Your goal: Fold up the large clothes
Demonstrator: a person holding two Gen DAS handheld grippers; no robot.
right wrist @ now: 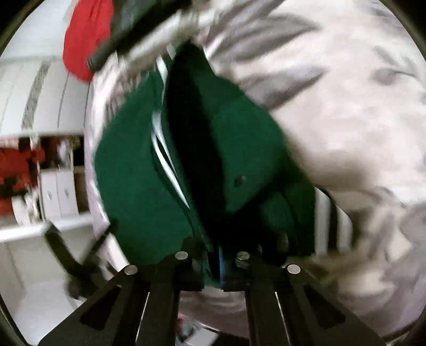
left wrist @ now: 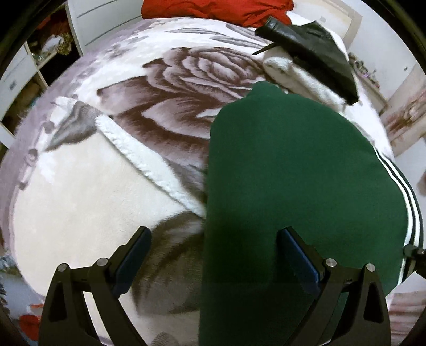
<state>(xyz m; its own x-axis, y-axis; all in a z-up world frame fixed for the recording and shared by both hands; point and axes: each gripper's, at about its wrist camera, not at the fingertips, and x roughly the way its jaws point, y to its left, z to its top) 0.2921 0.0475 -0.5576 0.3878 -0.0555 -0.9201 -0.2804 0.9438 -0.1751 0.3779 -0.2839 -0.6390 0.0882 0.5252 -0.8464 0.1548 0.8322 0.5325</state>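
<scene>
Our green top (left wrist: 293, 186) with white stripes lies on the bed, on the big rose blanket (left wrist: 165, 87). It looks folded over already, long and narrow, so we think we are partway done. Our left tool (left wrist: 213, 255) is wide and holds nothing, just above the top's near edge. Our right tool (right wrist: 213, 266) is pinched tight on the green cloth, and the picture there is blurry. We think more folds are left. A red cloth (left wrist: 213, 10) and a black one (left wrist: 314, 50) wait farther up the bed.
</scene>
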